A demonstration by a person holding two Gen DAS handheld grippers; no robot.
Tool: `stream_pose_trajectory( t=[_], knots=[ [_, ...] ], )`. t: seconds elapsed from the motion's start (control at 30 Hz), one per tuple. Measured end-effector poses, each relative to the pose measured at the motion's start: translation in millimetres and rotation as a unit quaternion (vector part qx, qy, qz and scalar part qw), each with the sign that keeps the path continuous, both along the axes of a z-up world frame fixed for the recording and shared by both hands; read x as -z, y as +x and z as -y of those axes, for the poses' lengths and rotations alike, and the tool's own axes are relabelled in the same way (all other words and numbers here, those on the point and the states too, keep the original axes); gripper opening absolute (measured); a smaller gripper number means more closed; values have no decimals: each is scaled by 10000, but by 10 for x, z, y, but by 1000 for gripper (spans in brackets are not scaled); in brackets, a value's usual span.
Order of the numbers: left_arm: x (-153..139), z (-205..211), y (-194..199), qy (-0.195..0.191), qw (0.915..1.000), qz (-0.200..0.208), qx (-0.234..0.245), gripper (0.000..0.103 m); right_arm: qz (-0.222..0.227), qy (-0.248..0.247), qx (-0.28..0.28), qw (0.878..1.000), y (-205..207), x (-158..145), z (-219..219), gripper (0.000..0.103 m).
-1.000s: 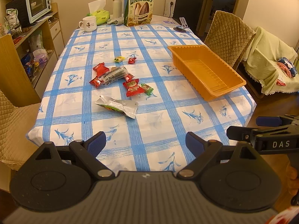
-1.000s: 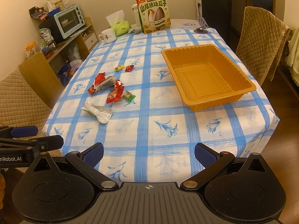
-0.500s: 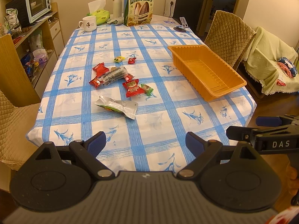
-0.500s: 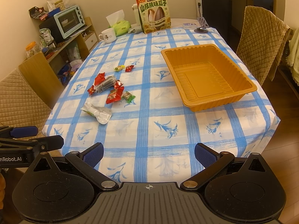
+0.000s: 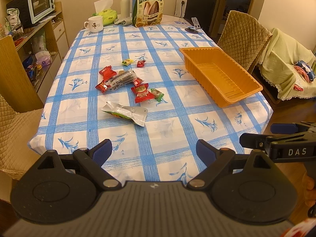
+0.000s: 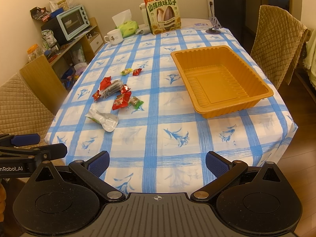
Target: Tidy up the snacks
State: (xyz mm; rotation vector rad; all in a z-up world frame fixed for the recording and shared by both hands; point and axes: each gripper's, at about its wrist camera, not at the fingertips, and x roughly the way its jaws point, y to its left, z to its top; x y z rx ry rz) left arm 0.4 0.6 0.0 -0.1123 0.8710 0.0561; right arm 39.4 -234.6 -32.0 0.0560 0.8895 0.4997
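Several small snack packets lie on the blue-checked tablecloth left of centre: a silver pouch, a red packet, a clear dark-filled pack and small candies. An empty orange tray sits on the right. My left gripper is open and empty, above the table's near edge. My right gripper is open and empty, also at the near edge, to the right of the left one.
At the far end stand a sunflower-seed bag, a white mug, a tissue pack and a thermos. Quilted chairs stand at the right and at the left. A shelf with a toaster oven lines the left wall.
Both grippers have drifted slightly; the table shifts a little in view. Nothing on the table has moved.
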Motion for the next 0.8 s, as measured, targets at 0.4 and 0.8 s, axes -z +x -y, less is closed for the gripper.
stream_pose_trajectory(
  t=[0.4,0.8],
  knots=[
    [163,-159,104,113,9999,-34,-36,91,-71,210,2,9998,146,143,-34,103],
    [466,-353,366,181,9998,59,13,89,131,594,-202,9979,322,277,-131,103]
  ],
)
